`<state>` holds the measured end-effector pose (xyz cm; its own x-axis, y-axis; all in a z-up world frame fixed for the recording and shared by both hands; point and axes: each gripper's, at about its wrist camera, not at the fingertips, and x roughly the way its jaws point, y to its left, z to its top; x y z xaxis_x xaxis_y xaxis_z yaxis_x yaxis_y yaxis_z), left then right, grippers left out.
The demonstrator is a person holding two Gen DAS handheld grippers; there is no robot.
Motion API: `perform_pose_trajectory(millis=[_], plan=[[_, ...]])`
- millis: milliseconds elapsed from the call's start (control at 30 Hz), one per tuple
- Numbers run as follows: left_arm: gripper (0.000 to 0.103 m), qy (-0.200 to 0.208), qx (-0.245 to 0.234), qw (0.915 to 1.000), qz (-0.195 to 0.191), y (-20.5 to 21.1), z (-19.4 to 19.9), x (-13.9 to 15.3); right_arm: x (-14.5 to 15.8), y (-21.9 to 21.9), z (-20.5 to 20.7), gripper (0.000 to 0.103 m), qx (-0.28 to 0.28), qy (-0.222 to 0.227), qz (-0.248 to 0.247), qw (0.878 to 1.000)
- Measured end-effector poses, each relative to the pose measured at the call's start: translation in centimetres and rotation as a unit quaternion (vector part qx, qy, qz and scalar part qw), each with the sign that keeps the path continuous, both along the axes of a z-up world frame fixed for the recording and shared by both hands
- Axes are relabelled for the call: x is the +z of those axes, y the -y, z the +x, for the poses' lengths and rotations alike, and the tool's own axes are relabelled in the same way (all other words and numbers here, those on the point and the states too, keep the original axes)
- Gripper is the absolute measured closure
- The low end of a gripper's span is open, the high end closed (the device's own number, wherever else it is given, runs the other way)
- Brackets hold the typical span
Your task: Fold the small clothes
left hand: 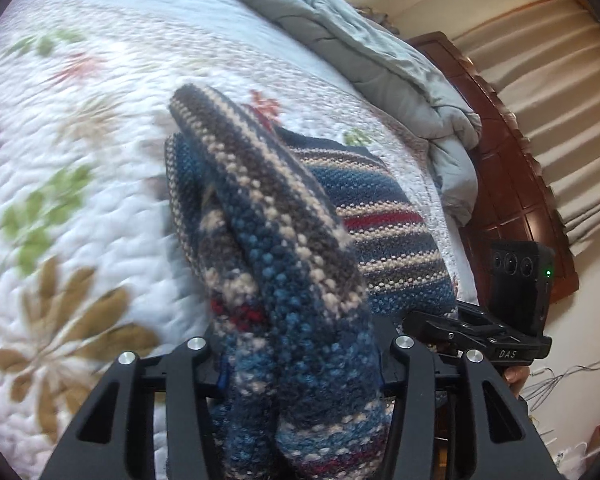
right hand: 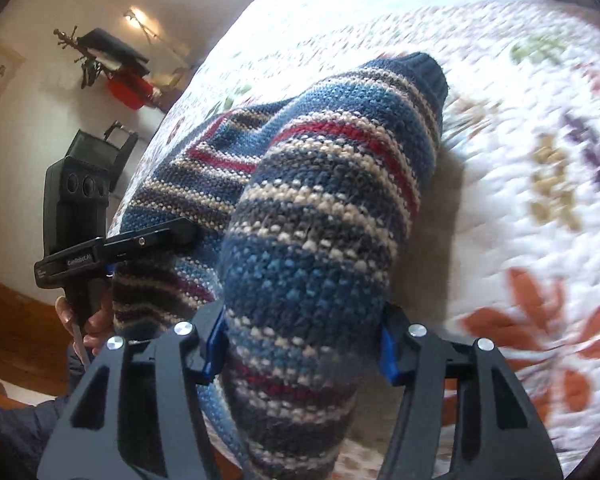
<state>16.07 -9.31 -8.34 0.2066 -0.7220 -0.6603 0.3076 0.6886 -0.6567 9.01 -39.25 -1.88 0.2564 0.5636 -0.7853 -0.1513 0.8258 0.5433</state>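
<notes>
On the floral quilt (left hand: pixel 80 128): one striped knit sweater (right hand: pixel 320 208), partly lifted. Left gripper (left hand: pixel 300 364) and right gripper (right hand: pixel 300 344), both mine, each clamp a bunched fold. Risk: thick knit slipping, skewing my fold.

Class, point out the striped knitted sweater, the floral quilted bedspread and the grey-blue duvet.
striped knitted sweater (right hand: pixel 320 208): right wrist view, on the lifted sleeve.
floral quilted bedspread (left hand: pixel 80 128): left wrist view, on bare quilt left of the sweater.
grey-blue duvet (left hand: pixel 364 48): left wrist view, on its crumpled folds.
</notes>
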Motion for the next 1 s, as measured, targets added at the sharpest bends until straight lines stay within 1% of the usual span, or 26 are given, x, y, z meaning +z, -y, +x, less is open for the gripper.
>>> perform_pose_trajectory(millis=[100, 133, 200, 267, 300, 333, 400, 467, 500, 567, 633, 700, 833, 900, 967, 1000], plan=[[0.054, 0.003, -0.005, 1.0, -0.002, 2.4, 1.1, 0.4, 0.4, 2.7, 0.8, 0.046, -0.011, 0.01, -0.005, 1.0], [0.054, 0.004, -0.004, 1.0, -0.001, 3.4, 1.6, 0.4, 0.1, 3.9, 1.2, 0.046, -0.014, 0.01, 0.0, 1.0], [0.054, 0.002, -0.005, 1.0, 0.002, 4.2, 1.8, -0.1, -0.8, 5.3, 1.6, 0.046, -0.019, 0.007, 0.008, 1.0], [0.054, -0.009, -0.006, 0.9999, 0.012, 4.7, 2.1, -1.5, -2.3, 6.4, 2.0, 0.046, -0.016, 0.0, 0.017, 1.0], [0.054, -0.022, -0.005, 0.9996, 0.017, 4.9, 2.3, -2.8, -3.2, 6.6, 2.2, 0.046, -0.014, -0.004, 0.02, 1.0], [0.054, -0.031, -0.003, 0.9993, 0.022, 5.0, 2.5, -3.7, -4.6, 6.9, 2.2, 0.045, -0.013, -0.012, 0.026, 1.0], [0.052, -0.041, 0.0, 0.9988, 0.028, 4.8, 2.6, -5.3, -5.6, 7.1, 2.1, 0.044, -0.008, -0.012, 0.035, 0.999], [0.05, -0.042, -0.002, 0.9989, 0.022, 4.6, 2.4, -6.0, -6.2, 7.2, 1.6, 0.041, -0.009, -0.002, 0.04, 0.999], [0.049, -0.042, -0.002, 0.9988, 0.024, 4.5, 2.3, -6.2, -6.4, 7.2, 1.5, 0.04, -0.012, -0.002, 0.043, 0.999], [0.045, -0.038, -0.002, 0.9987, 0.034, 4.5, 2.0, -6.1, -6.6, 7.6, 1.0, 0.034, -0.019, -0.005, 0.049, 0.999], [0.044, -0.035, 0.004, 0.9984, 0.045, 4.3, 1.6, -5.5, -6.5, 8.6, 0.2, 0.029, -0.03, -0.011, 0.057, 0.998], [0.042, -0.03, 0.018, 0.9978, 0.057, 4.6, 0.8, -4.4, -6.2, 9.0, -0.8, 0.028, -0.037, -0.016, 0.063, 0.997], [0.037, -0.013, 0.038, 0.9963, 0.077, 3.9, -1.8, -3.7, -6.2, 10.0, -3.7, 0.028, -0.042, -0.037, 0.076, 0.996], [0.036, -0.009, 0.042, 0.9957, 0.082, 3.9, -3.1, -3.8, -6.4, 10.3, -4.7, 0.033, -0.042, -0.047, 0.076, 0.995], [0.036, -0.016, 0.04, 0.9956, 0.083, 3.9, -3.9, -4.4, -6.8, 10.2, -5.6, 0.057, -0.039, -0.061, 0.074, 0.995], [0.036, -0.022, 0.041, 0.9955, 0.083, 3.7, -4.3, -5.0, -7.3, 10.5, -6.0, 0.06, -0.041, -0.071, 0.074, 0.994]])
